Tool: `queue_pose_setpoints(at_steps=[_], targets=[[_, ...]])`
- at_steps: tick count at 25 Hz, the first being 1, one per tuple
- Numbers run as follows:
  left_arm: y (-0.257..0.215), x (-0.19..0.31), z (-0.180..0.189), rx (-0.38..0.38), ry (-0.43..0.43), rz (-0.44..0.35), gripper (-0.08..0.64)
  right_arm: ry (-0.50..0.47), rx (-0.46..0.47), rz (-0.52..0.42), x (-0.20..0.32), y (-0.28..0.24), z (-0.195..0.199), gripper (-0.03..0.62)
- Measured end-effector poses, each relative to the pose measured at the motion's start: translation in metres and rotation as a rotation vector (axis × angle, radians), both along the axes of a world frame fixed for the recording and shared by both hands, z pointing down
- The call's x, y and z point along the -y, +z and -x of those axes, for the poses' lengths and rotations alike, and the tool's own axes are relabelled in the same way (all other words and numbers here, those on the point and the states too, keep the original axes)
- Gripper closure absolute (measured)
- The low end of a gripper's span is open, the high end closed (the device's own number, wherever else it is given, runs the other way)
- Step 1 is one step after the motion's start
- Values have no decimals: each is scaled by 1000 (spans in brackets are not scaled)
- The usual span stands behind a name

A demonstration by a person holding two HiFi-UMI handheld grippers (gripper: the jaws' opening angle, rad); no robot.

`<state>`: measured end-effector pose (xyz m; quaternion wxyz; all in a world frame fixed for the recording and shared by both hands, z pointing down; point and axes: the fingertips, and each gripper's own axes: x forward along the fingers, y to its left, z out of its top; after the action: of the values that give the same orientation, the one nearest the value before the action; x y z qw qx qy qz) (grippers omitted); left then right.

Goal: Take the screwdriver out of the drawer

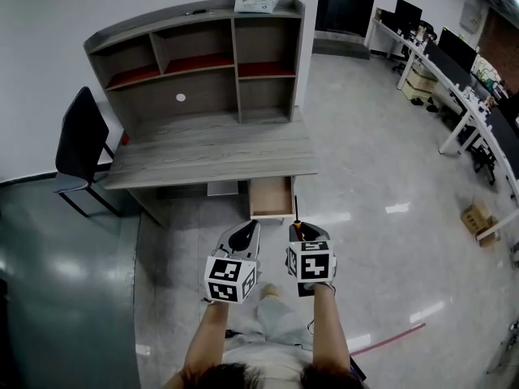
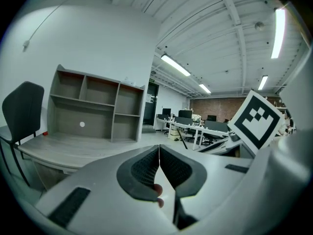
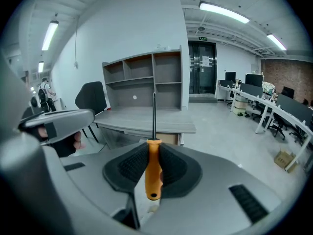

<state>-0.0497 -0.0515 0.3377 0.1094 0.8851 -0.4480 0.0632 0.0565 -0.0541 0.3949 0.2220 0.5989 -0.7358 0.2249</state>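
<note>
My right gripper (image 3: 152, 166) is shut on the orange handle of a screwdriver (image 3: 153, 168), whose thin dark shaft points straight up toward the desk. In the head view that gripper (image 1: 298, 230) hovers just in front of the open wooden drawer (image 1: 272, 198), the screwdriver (image 1: 297, 217) sticking out ahead of it. The drawer hangs pulled out under the desk's right end and looks empty from above. My left gripper (image 1: 243, 237) floats beside the right one, its jaws pressed together with nothing between them; its own view shows the dark pads (image 2: 172, 170) touching.
A grey wooden desk (image 1: 212, 148) with a shelf hutch (image 1: 199, 63) stands against the white wall. A black chair (image 1: 81, 148) sits at its left. Office desks with monitors (image 1: 454, 71) line the far right, and a cardboard box (image 1: 478, 217) lies on the glossy floor.
</note>
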Motion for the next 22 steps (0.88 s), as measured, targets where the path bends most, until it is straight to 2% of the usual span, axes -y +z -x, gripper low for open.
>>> queue_pose_setpoints(at_steps=[9, 22], targets=[[-14, -35, 18, -19, -19, -31, 541, -7, 1, -50, -37, -22, 10, 508], [-36, -87, 19, -19, -8, -86, 541, -29, 1, -122, -89, -49, 20, 508]])
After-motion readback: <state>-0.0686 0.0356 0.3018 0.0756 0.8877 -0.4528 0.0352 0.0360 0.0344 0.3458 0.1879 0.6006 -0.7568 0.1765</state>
